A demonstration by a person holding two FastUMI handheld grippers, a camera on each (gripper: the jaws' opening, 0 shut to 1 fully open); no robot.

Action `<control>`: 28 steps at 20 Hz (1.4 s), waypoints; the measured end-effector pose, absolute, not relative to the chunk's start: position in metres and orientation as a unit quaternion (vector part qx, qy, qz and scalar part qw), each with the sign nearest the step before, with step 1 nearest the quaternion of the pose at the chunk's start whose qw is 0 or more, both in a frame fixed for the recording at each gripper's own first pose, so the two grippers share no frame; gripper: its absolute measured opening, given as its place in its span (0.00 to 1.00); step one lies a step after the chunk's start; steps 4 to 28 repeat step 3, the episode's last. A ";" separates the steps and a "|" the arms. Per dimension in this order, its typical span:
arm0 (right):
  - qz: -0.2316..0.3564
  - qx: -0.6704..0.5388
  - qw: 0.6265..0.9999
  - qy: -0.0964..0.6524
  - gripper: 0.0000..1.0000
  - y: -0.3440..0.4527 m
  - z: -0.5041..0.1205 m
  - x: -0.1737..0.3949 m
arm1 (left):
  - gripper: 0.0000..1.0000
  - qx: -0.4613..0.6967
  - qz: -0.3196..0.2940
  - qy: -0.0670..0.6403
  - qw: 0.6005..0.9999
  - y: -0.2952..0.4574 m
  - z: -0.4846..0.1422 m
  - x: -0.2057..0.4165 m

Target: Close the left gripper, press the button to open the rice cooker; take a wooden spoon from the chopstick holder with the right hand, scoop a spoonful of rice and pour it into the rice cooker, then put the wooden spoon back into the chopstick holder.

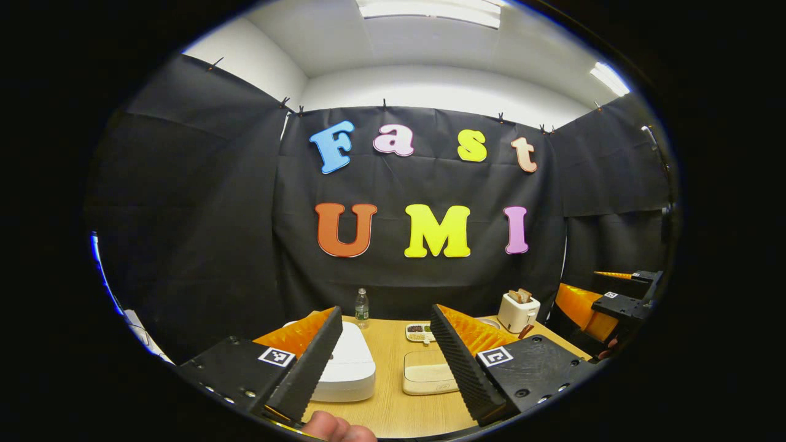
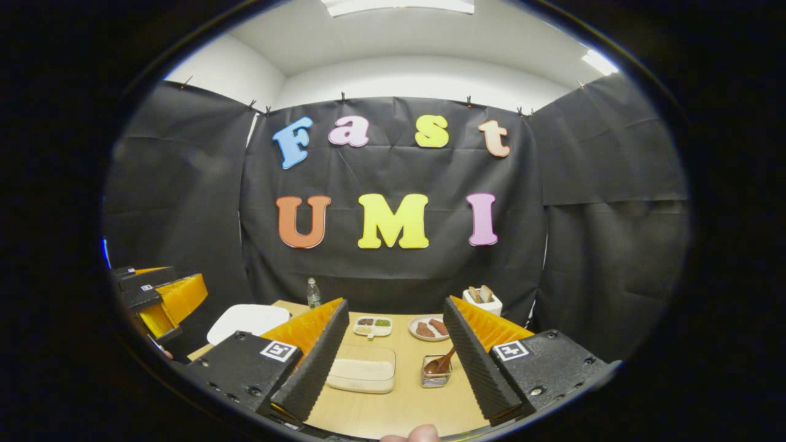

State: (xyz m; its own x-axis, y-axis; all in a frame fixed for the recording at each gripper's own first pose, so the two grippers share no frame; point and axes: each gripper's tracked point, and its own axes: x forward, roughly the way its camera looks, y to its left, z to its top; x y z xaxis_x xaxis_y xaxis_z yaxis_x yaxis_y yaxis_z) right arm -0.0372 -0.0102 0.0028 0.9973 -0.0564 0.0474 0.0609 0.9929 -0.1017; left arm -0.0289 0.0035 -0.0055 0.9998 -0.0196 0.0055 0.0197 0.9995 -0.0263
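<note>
The white rice cooker [image 1: 347, 362] sits lid down on the wooden table [image 1: 387, 411], just ahead of my left gripper [image 1: 385, 311], which is open and holds nothing. It also shows at the left as the rice cooker [image 2: 249, 322]. A clear box of rice [image 2: 362, 368] lies in front of my right gripper [image 2: 395, 303], also open with nothing between its fingers. Right of the box stands a wire chopstick holder [image 2: 436, 377] with the wooden spoon [image 2: 442, 363] leaning in it. The rice box [image 1: 427, 371] lies right of the cooker.
A toaster [image 2: 482, 301] with bread stands at the back right, beside a plate of food [image 2: 430, 327] and a small divided tray [image 2: 373, 326]. A water bottle [image 2: 313, 293] stands at the back. The other gripper [image 2: 159, 294] hangs off the table's left edge.
</note>
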 end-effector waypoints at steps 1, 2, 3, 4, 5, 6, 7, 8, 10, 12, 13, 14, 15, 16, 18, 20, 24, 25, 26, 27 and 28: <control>-0.029 -0.051 0.998 -0.023 1.00 -0.010 0.003 -0.038 | 0.93 -0.013 -0.008 -0.005 1.000 0.005 -0.003 -0.028; -0.029 -0.051 0.998 -0.022 1.00 -0.010 0.003 -0.036 | 0.93 -0.012 -0.006 -0.007 1.000 0.006 -0.002 -0.027; -0.029 -0.051 0.998 -0.022 1.00 -0.009 0.003 -0.037 | 0.93 -0.012 -0.004 -0.009 1.000 0.006 0.000 -0.025; -0.029 -0.051 0.998 -0.022 1.00 -0.009 0.003 -0.037 | 0.93 -0.012 -0.004 -0.009 1.000 0.006 0.000 -0.025; -0.029 -0.051 0.998 -0.022 1.00 -0.009 0.003 -0.037 | 0.93 -0.012 -0.004 -0.009 1.000 0.006 0.000 -0.025; -0.029 -0.051 0.998 -0.022 1.00 -0.009 0.003 -0.037 | 0.93 -0.012 -0.004 -0.009 1.000 0.006 0.000 -0.025; -0.029 -0.051 0.998 -0.022 1.00 -0.009 0.003 -0.037 | 0.93 -0.012 -0.004 -0.009 1.000 0.006 0.000 -0.025; -0.029 -0.051 0.998 -0.022 1.00 -0.009 0.003 -0.037 | 0.93 -0.012 -0.004 -0.009 1.000 0.006 0.000 -0.025; -0.029 -0.051 0.998 -0.022 1.00 -0.009 0.003 -0.037 | 0.93 -0.012 -0.004 -0.009 1.000 0.006 0.000 -0.025; -0.029 -0.051 0.998 -0.022 1.00 -0.009 0.003 -0.037 | 0.93 -0.012 -0.004 -0.009 1.000 0.006 0.000 -0.025; -0.029 -0.051 0.998 -0.022 1.00 -0.009 0.003 -0.037 | 0.93 -0.012 -0.004 -0.009 1.000 0.006 0.000 -0.025; -0.029 -0.051 0.998 -0.022 1.00 -0.009 0.003 -0.037 | 0.93 -0.012 -0.004 -0.009 1.000 0.006 0.000 -0.025; -0.029 -0.051 0.998 -0.022 1.00 -0.009 0.003 -0.037 | 0.93 -0.012 -0.004 -0.009 1.000 0.006 0.000 -0.025; -0.029 -0.051 0.998 -0.022 1.00 -0.009 0.003 -0.037 | 0.93 -0.012 -0.004 -0.009 1.000 0.006 0.000 -0.025; -0.029 -0.051 0.998 -0.022 1.00 -0.009 0.003 -0.037 | 0.93 -0.012 -0.004 -0.009 1.000 0.006 0.000 -0.025; -0.029 -0.051 0.998 -0.022 1.00 -0.009 0.003 -0.037 | 0.93 -0.012 -0.004 -0.009 1.000 0.006 0.000 -0.025; -0.029 -0.051 0.998 -0.022 1.00 -0.009 0.003 -0.037 | 0.93 -0.012 -0.004 -0.009 1.000 0.006 0.000 -0.025; -0.029 -0.051 0.998 -0.022 1.00 -0.009 0.003 -0.037 | 0.93 -0.012 -0.004 -0.009 1.000 0.006 0.000 -0.025; -0.029 -0.051 0.998 -0.022 1.00 -0.009 0.003 -0.037 | 0.93 -0.012 -0.004 -0.009 1.000 0.006 0.000 -0.025; -0.029 -0.051 0.998 -0.022 1.00 -0.009 0.003 -0.037 | 0.93 -0.012 -0.004 -0.009 1.000 0.006 0.000 -0.025; -0.029 -0.051 0.998 -0.022 1.00 -0.009 0.003 -0.037 | 0.93 -0.012 -0.004 -0.009 1.000 0.006 0.000 -0.025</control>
